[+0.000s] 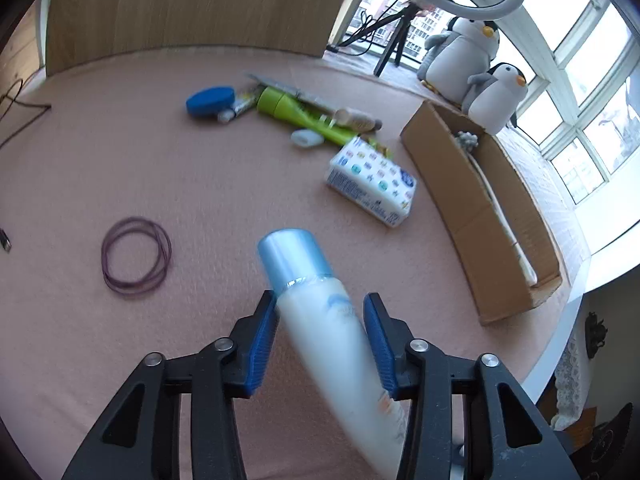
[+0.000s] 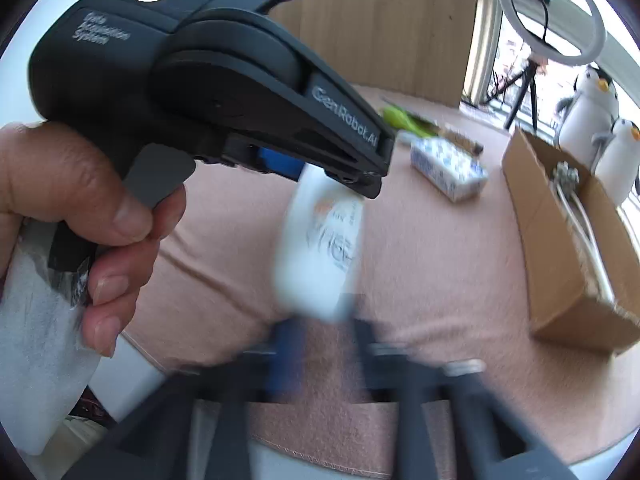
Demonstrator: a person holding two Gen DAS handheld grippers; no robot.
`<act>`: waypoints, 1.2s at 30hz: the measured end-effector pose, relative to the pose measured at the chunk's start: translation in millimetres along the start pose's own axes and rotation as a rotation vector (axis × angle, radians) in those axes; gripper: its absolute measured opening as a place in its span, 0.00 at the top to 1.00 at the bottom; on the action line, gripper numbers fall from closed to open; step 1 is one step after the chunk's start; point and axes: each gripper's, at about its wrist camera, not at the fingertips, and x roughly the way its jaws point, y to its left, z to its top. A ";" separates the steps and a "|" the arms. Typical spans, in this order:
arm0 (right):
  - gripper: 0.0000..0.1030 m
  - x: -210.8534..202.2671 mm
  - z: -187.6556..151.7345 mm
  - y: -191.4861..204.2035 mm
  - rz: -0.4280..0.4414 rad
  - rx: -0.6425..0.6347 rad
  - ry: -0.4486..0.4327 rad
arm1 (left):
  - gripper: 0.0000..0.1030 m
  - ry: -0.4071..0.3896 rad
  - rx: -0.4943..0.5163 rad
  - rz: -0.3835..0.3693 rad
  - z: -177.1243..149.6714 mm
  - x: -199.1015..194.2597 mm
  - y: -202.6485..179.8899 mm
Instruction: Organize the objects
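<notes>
A white bottle [image 1: 324, 332] with a pale blue cap [image 1: 294, 256] sits skewed between the blue pads of my left gripper [image 1: 320, 304], which is shut on it. Its neck touches the left pad and its body lies against the right pad further back. The bottle is motion-blurred. In the right wrist view a hand [image 2: 80, 200] holds the left gripper's black housing [image 2: 224, 80], and the bottle [image 2: 320, 248] hangs below it, base down. My right gripper [image 2: 320, 332], blurred, stands open with its fingertips on either side of the bottle's base.
On the pink cloth [image 1: 160, 160] lie a patterned tissue pack [image 1: 372, 180], a green bottle [image 1: 296, 110], a blue puck [image 1: 210, 100] and purple elastic rings [image 1: 136, 256]. An open cardboard box [image 1: 480, 216] stands at the right, with plush penguins [image 1: 464, 52] behind it.
</notes>
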 end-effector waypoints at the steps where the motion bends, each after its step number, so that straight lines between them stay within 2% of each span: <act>1: 0.98 -3.9 4.7 1.6 -0.006 -0.010 -0.015 | 0.56 -0.014 0.002 -0.012 4.0 -6.0 -2.7; 5: 0.98 -4.6 20.4 5.5 -0.019 -0.038 -0.031 | 0.58 -0.055 0.064 -0.004 16.6 -20.4 -16.0; 9: 0.99 -1.6 19.6 -4.3 -0.009 0.024 -0.033 | 0.68 -0.012 0.026 -0.022 14.8 -10.6 -6.1; 11: 0.99 -2.6 19.3 -8.0 -0.024 0.032 -0.037 | 0.68 -0.007 0.012 -0.034 10.6 -9.2 -3.4; 14: 0.97 4.7 13.5 -15.6 -0.017 0.074 0.003 | 0.68 -0.007 0.015 -0.007 3.9 -3.4 0.0; 15: 0.92 9.5 10.1 -20.6 0.013 0.112 0.030 | 0.67 0.003 0.009 -0.004 0.7 0.3 3.6; 18: 0.65 17.2 -0.1 -29.4 0.130 0.224 0.072 | 0.67 0.051 -0.011 0.000 -10.3 13.8 17.4; 19: 0.62 19.7 -3.1 -29.2 0.168 0.252 0.079 | 0.66 0.058 -0.027 -0.009 -13.7 16.0 22.9; 20: 0.62 23.1 -5.2 -27.9 0.194 0.270 0.090 | 0.64 0.063 -0.042 -0.014 -17.7 16.5 27.2; 23: 0.57 27.3 -3.1 -18.0 0.187 0.252 0.098 | 0.62 0.069 -0.082 -0.023 -26.1 13.3 38.6; 26: 0.54 31.3 5.2 -1.1 0.221 0.216 0.102 | 0.54 0.050 -0.133 -0.025 -33.8 3.1 52.6; 28: 0.49 36.3 9.2 12.8 0.223 0.189 0.106 | 0.46 0.048 -0.167 -0.043 -37.2 -1.1 62.8; 30: 0.48 41.9 14.4 24.4 0.242 0.177 0.111 | 0.44 0.044 -0.178 -0.046 -39.1 -6.7 70.7; 36: 0.48 57.6 28.0 37.2 0.271 0.168 0.121 | 0.43 -0.023 -0.161 0.043 -39.0 -39.3 95.2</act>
